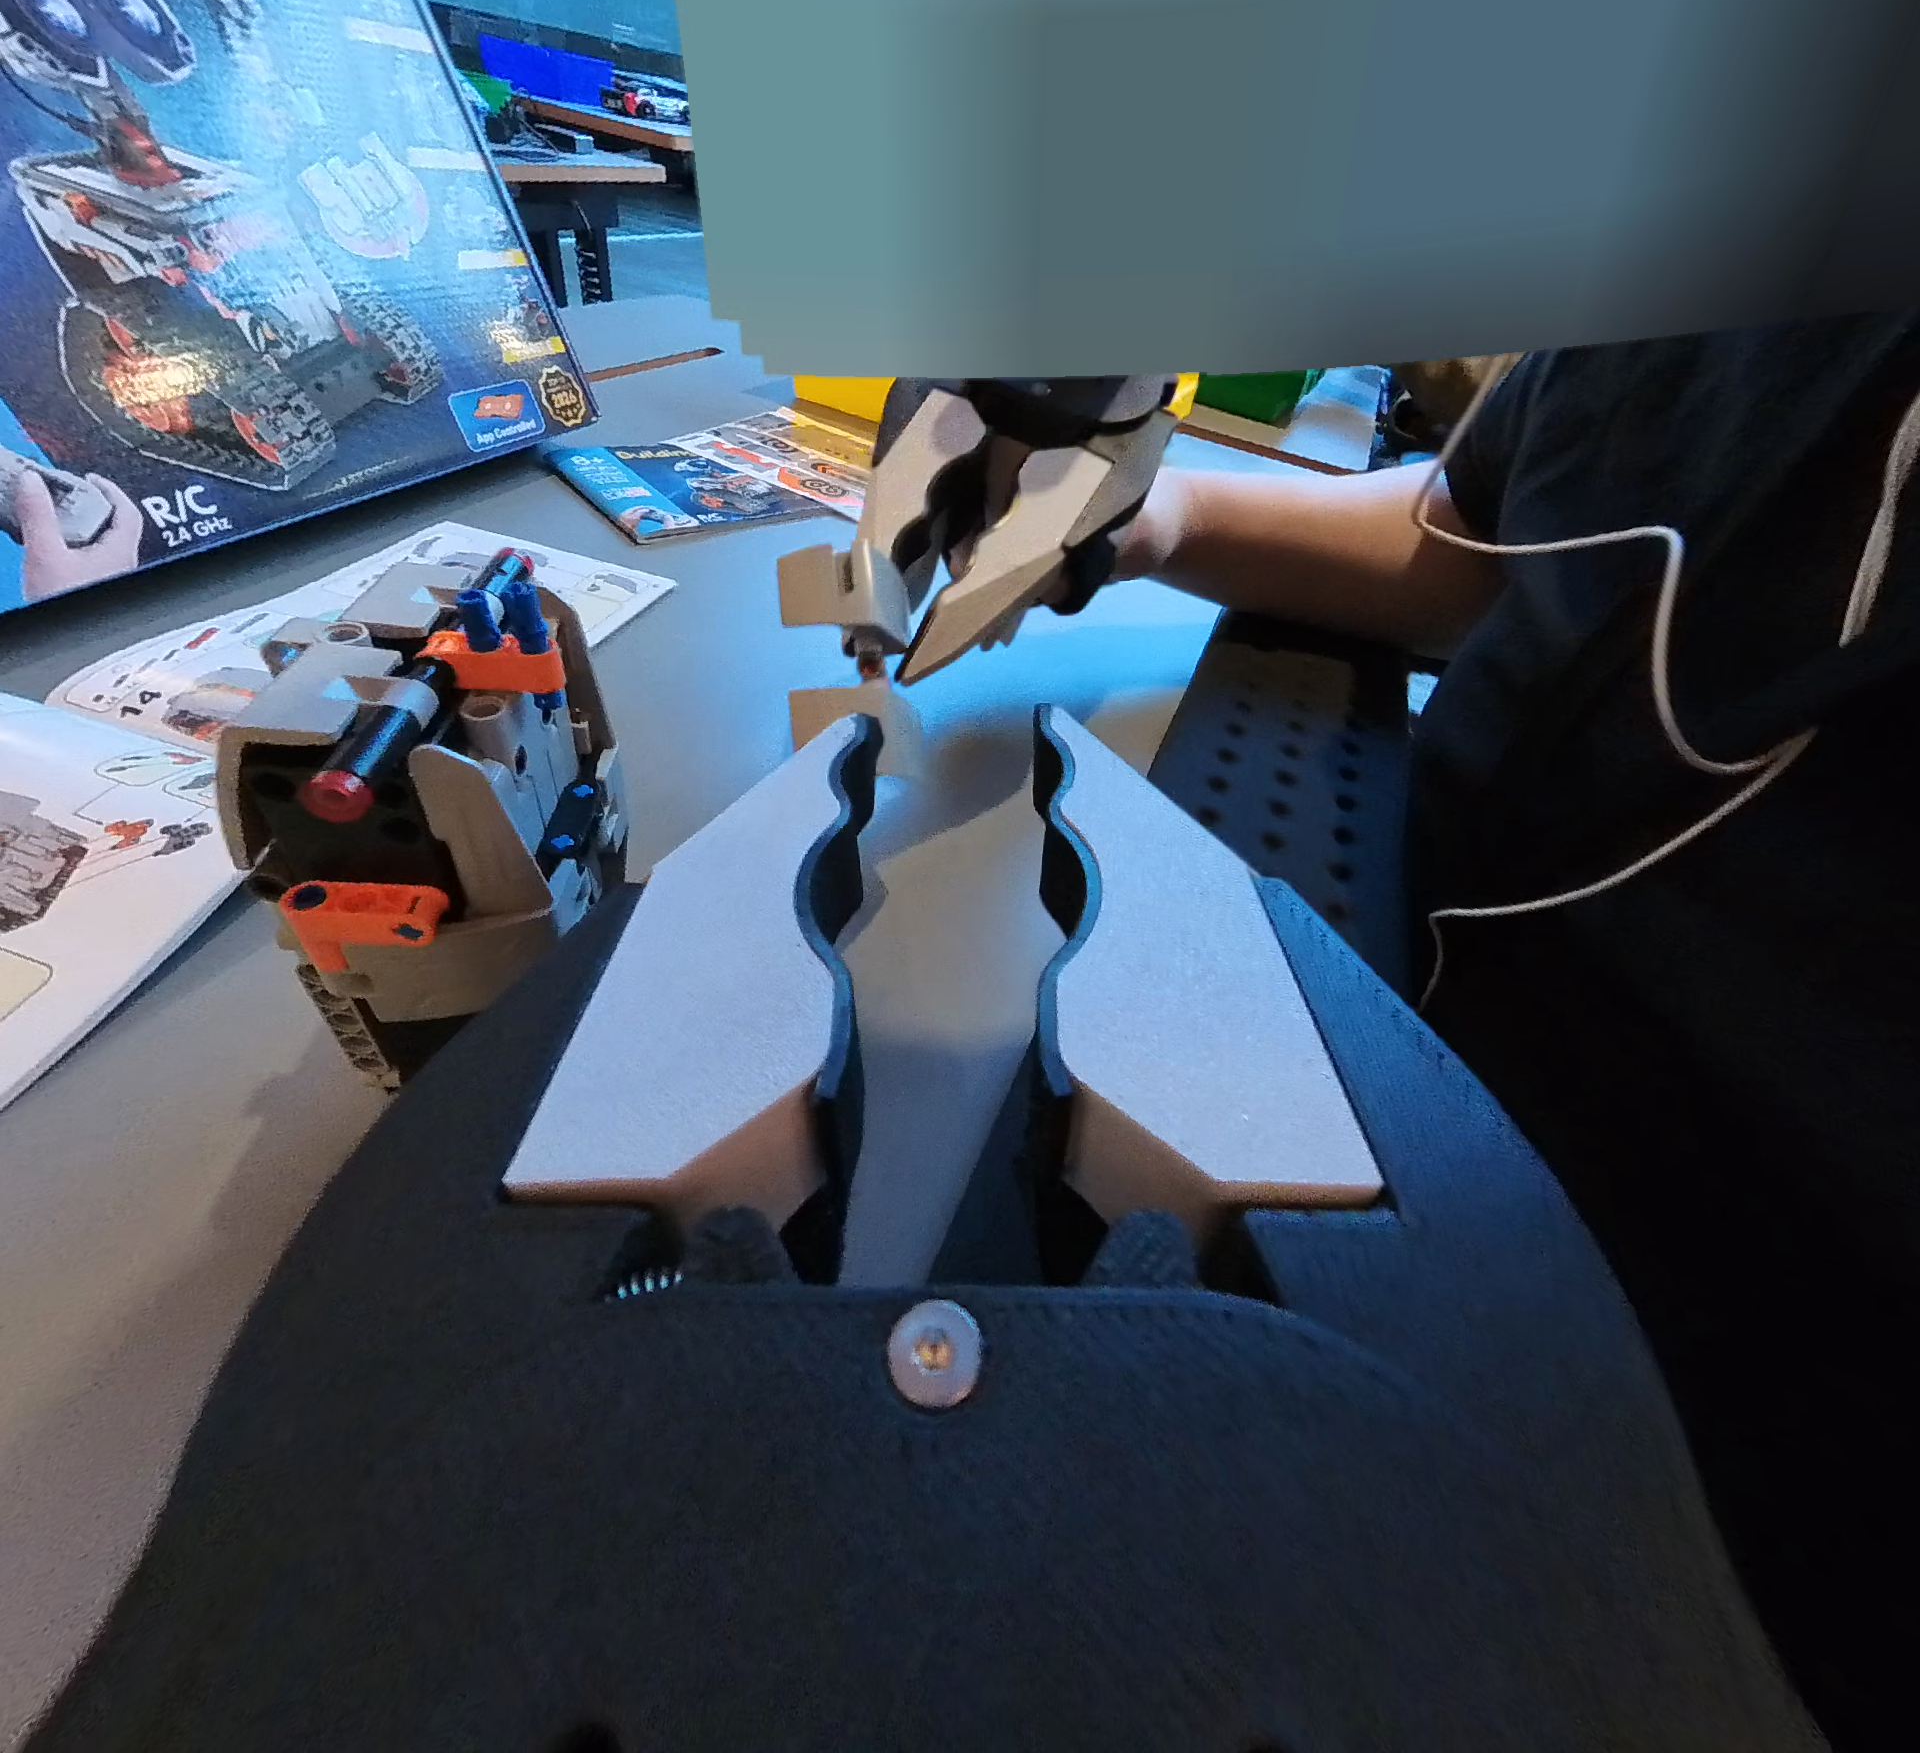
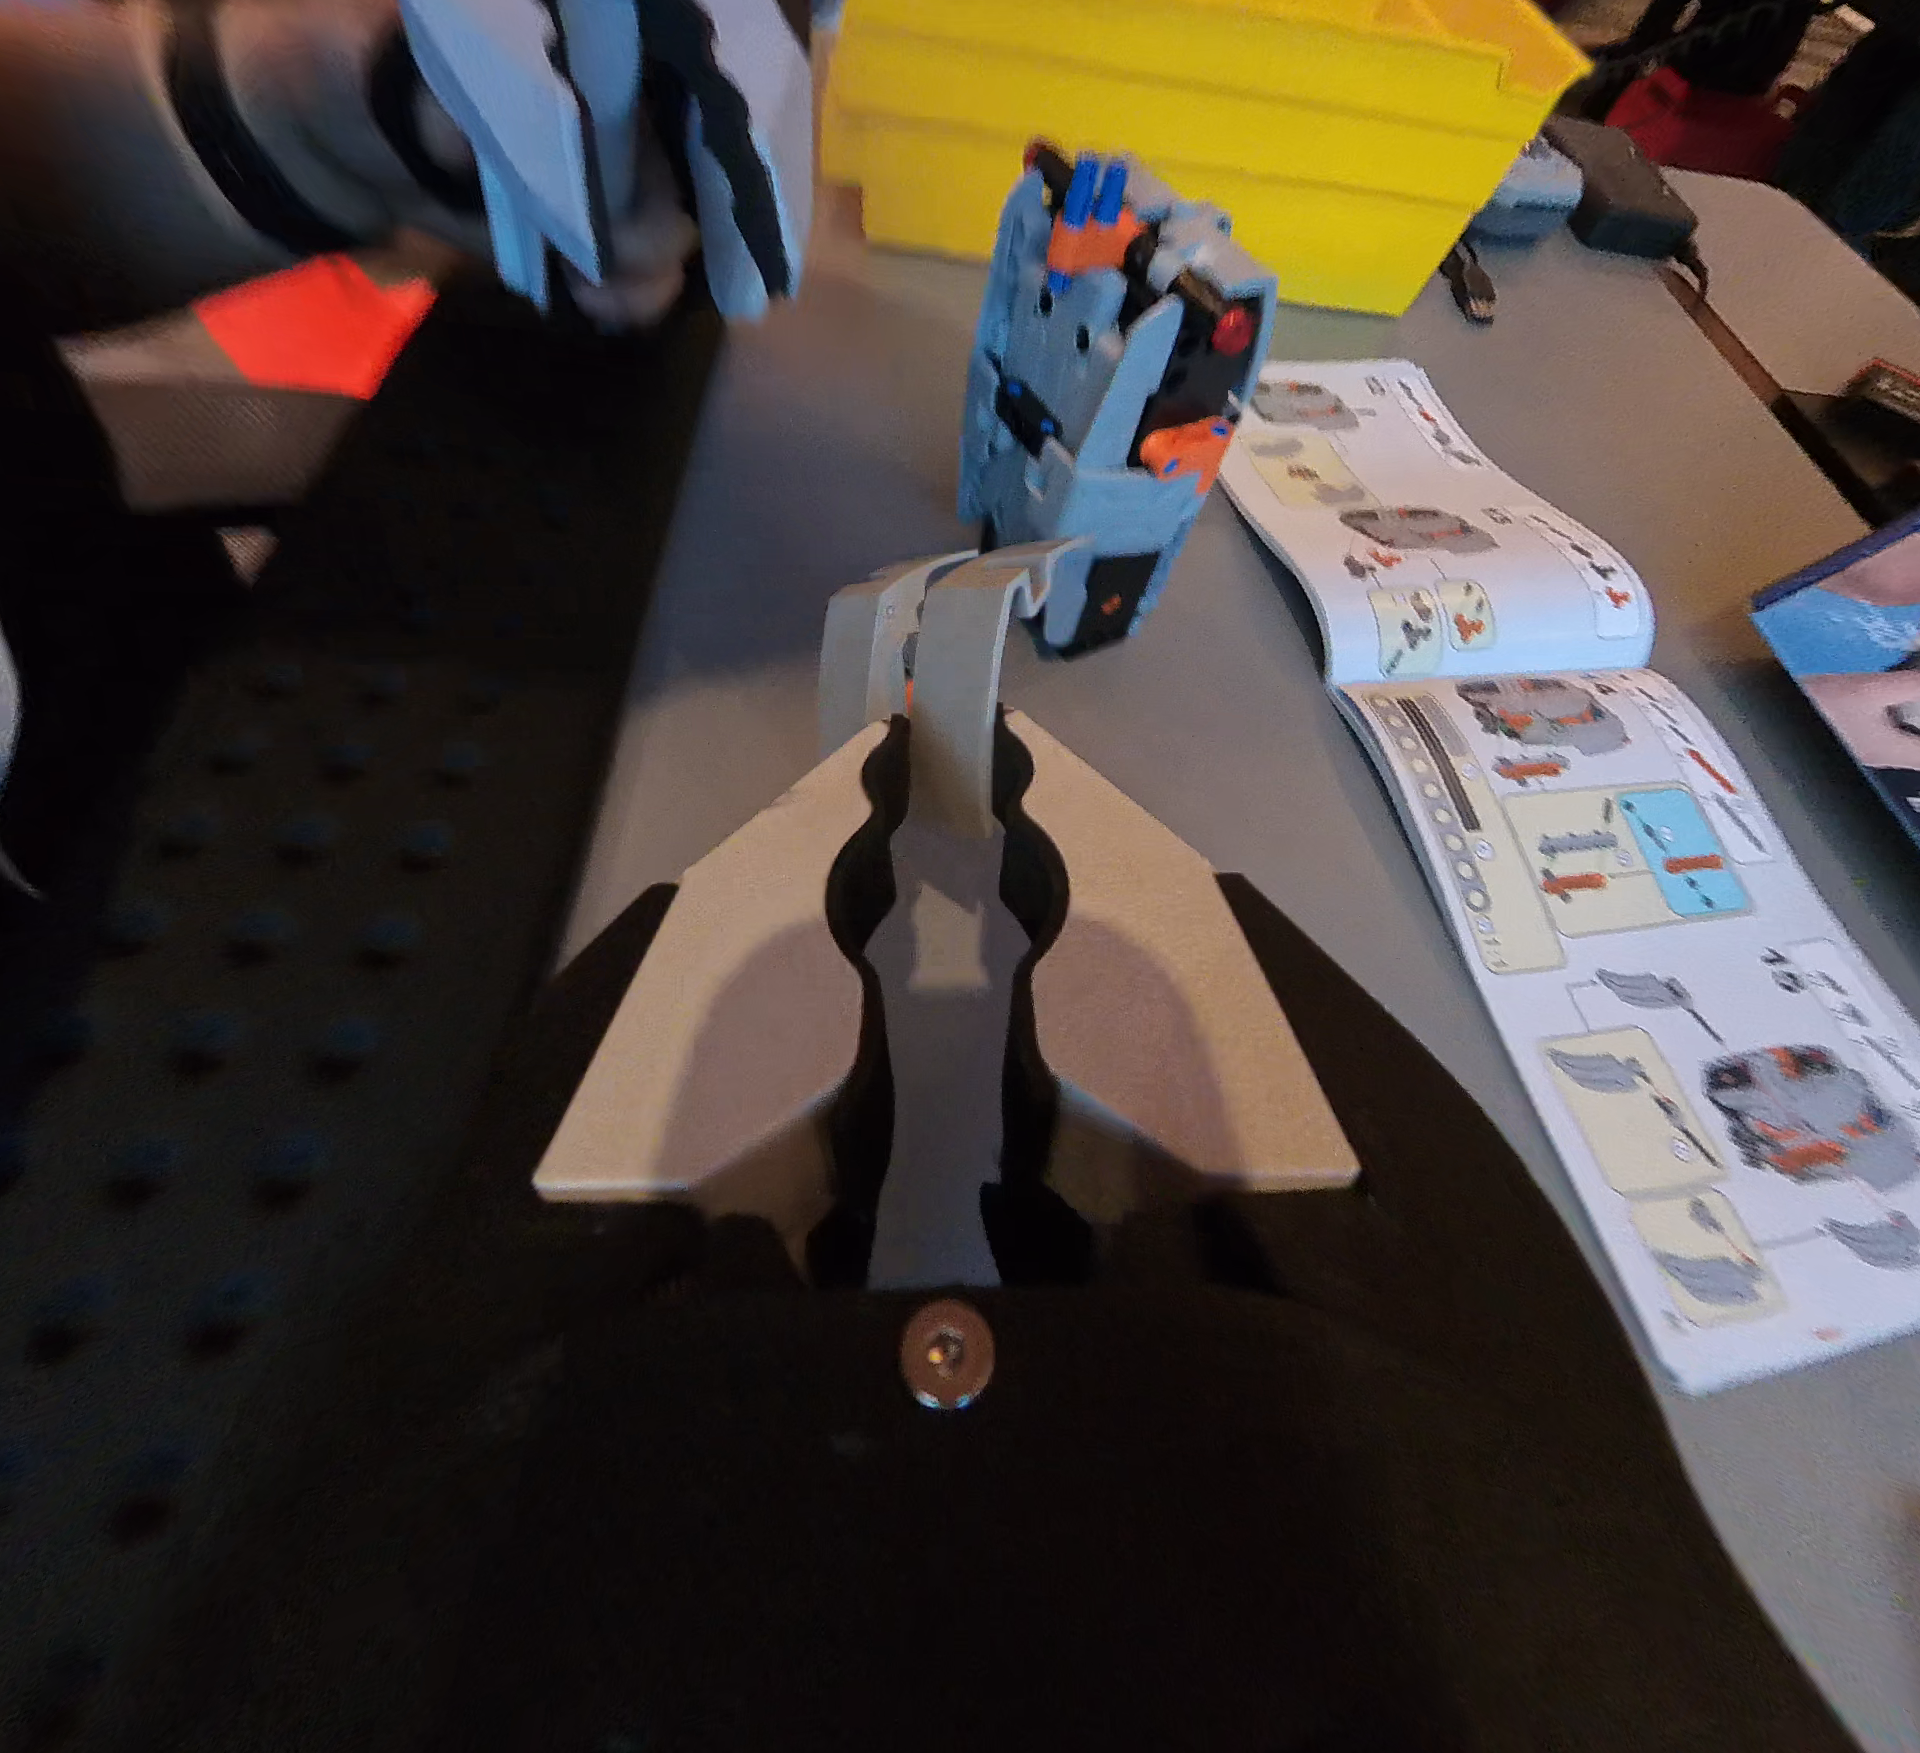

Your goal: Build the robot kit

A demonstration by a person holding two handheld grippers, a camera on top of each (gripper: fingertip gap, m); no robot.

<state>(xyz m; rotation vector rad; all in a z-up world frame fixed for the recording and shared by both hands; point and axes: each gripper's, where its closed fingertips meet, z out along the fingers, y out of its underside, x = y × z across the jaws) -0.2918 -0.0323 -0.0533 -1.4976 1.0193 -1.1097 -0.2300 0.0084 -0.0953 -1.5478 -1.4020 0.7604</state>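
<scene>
Grey counter [image 2: 1351, 321] carries everything, with a black perforated mat [image 2: 312, 872] along one edge. Right claw [image 2: 951, 737] pinches a grey curved panel piece [image 2: 961, 664] by a narrow strip at its fingertips; so shallow a hold could let it twist or drop. Left claw [image 1: 951, 737] is spread and empty, hovering just beside that piece. Close ahead stands the part-built grey, black and orange brick model [image 2: 1112, 394], upright and easily knocked. Beyond lie an open instruction booklet [image 2: 1558, 768], a yellow bin [image 2: 1143, 41] and the kit box [image 1: 260, 197].

Blurred left claw [image 2: 623, 269]; possibly empty.
</scene>
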